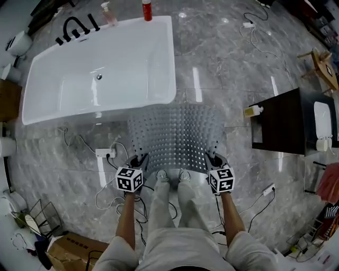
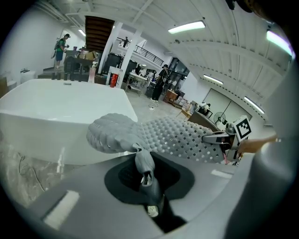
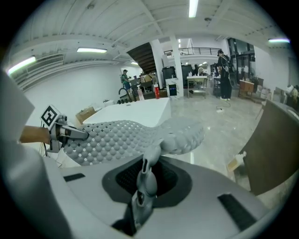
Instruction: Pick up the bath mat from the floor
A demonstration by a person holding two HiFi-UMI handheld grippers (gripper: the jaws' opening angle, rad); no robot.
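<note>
Pale trousers (image 1: 175, 222) and two light shoes (image 1: 162, 174) of the person fill the bottom of the head view, standing on a glossy grey marble floor (image 1: 228, 53). Beyond them sits a large white rectangular bathtub (image 1: 100, 69), its near rim just past the far end of the mat.

A grey rubber bath mat covered in round bumps and small holes (image 1: 175, 137) is held up by its two near corners in front of the person's feet and fans out toward the tub. Whether its far edge touches the floor cannot be told. To the right stands a dark brown cabinet (image 1: 278, 122) with a small yellow bottle (image 1: 253, 110) at its corner.

At the mat's left corner, the left gripper (image 1: 139, 160) has its jaws pinched tight on a bunched fold of the mat (image 2: 173, 137), as its own view shows (image 2: 140, 154). At the right corner, the right gripper (image 1: 214, 159) likewise clamps a fold of the mat (image 3: 117, 137) between closed jaws (image 3: 147, 161). The mat sags between the two.

A red bottle (image 1: 146, 10) stands on the tub's far rim.
</note>
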